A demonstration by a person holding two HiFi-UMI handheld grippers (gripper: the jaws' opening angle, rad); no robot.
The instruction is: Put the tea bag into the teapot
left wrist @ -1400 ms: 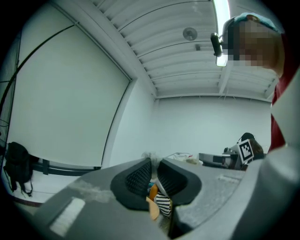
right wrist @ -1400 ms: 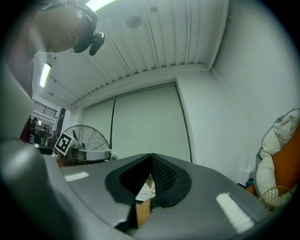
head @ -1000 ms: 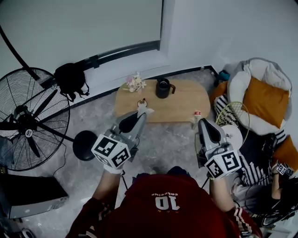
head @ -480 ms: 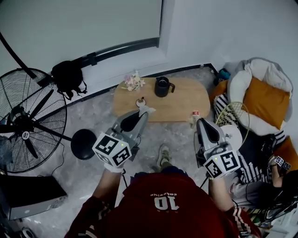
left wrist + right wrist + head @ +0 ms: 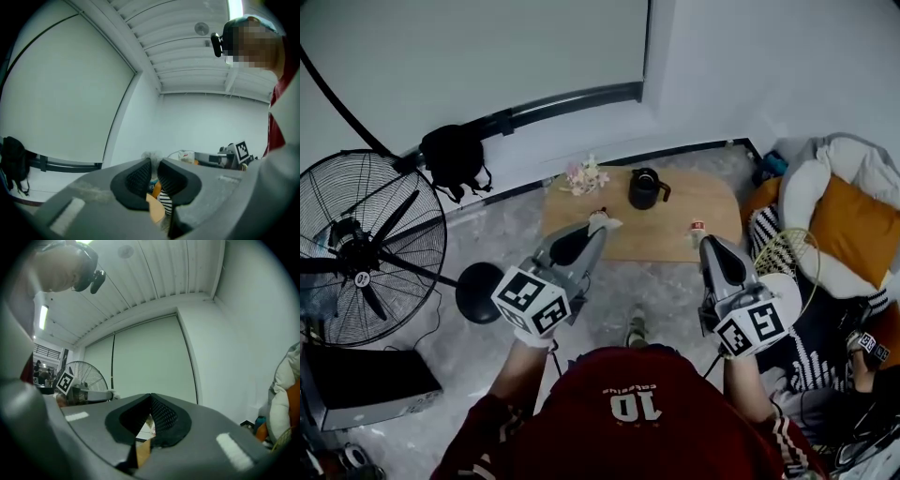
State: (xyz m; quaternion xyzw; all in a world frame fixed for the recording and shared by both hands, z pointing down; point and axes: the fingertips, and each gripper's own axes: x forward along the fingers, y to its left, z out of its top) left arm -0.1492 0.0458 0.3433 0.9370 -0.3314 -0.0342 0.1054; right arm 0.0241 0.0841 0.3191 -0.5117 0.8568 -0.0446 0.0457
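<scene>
The left claw (image 5: 599, 229) is clenched on a white tea bag (image 5: 607, 223). The right claw (image 5: 699, 234) pinches a small red-and-white tag (image 5: 697, 226). From above, both show against the near edge of a low wooden table (image 5: 717, 202), where the black teapot (image 5: 644, 188) stands farther back, between them. Around lie a grey marbled floor (image 5: 666, 291), white walls and a standing fan (image 5: 366, 248). The red jersey (image 5: 581, 422) reads "10".

Soft, even light is filling the room; a ceiling lamp (image 5: 234, 6) is glaring white at the top of the left gripper view. Shadows on the floor (image 5: 656, 291) are looking faint. Both gripper views are bending and darkening at their edges, and the left gripper (image 5: 154, 169), close to the lens, is perhaps looking slightly blurred.
</scene>
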